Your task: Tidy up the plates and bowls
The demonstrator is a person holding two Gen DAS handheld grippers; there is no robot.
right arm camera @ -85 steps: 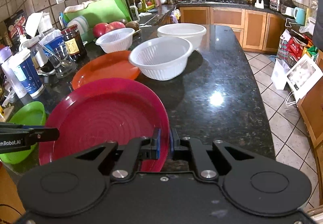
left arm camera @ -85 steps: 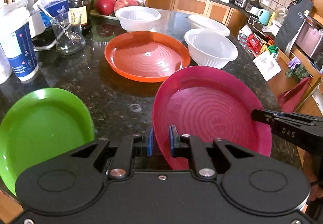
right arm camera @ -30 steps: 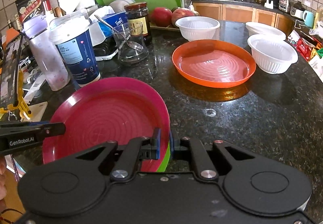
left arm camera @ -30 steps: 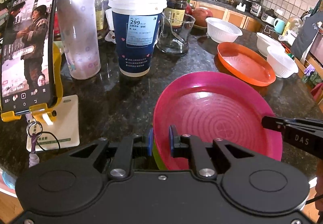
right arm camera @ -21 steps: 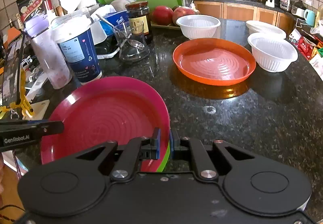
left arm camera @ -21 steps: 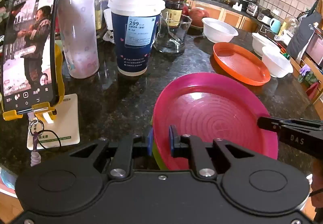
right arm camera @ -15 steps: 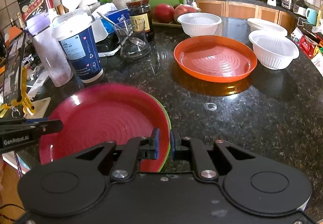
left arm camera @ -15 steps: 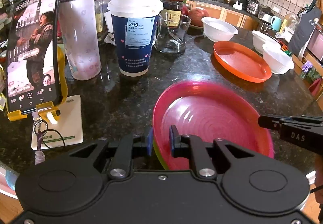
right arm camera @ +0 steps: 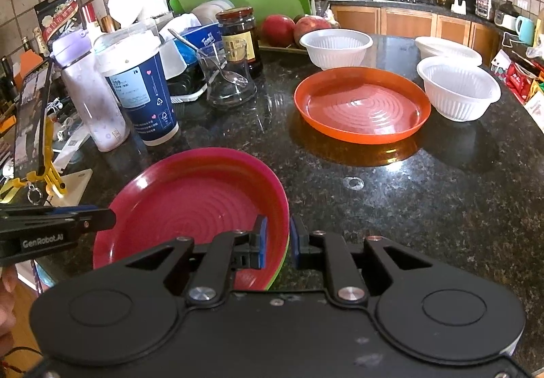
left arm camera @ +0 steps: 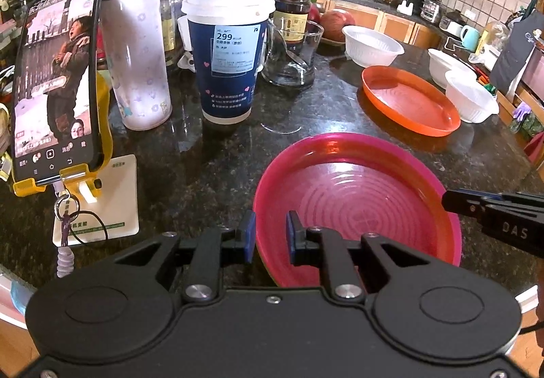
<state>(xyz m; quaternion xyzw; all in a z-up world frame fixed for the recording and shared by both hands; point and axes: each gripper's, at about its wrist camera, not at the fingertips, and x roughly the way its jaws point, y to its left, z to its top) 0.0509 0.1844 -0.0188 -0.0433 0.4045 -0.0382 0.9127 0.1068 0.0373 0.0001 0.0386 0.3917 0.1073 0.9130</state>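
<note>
My left gripper (left arm camera: pixel 270 235) has its jaws parted a little, straddling the near left rim of the pink plate (left arm camera: pixel 357 204); there is a visible gap between each blue pad and the rim, so I am not pinching it. My right gripper (right arm camera: pixel 277 243) is the same on the opposite side: jaws slightly apart, one pad inside the plate, one outside, the rim running between them without being squeezed.

The pink plate lies on the green plate (right arm camera: pixel 280 267), of which only a thin edge peeks out beneath it by my right jaws. Both sit at the near edge of the dark stone desk (right arm camera: pixel 425 194).

Farther back on the desk the orange plate (right arm camera: pixel 362 105) lies flat by itself. A white bowl (right arm camera: pixel 335 48) stands just behind it, another white bowl (right arm camera: pixel 457 92) just beside it to the right, and a third white bowl (right arm camera: pixel 447 49) behind that one.

To the left stand a blue paper cup (left arm camera: pixel 227 61) with a white lid, a pale bottle (left arm camera: pixel 134 48), a glass with a spoon (right arm camera: pixel 229 82), a dark jar (right arm camera: pixel 239 37), and a phone on a yellow stand (left arm camera: pixel 56 82).
</note>
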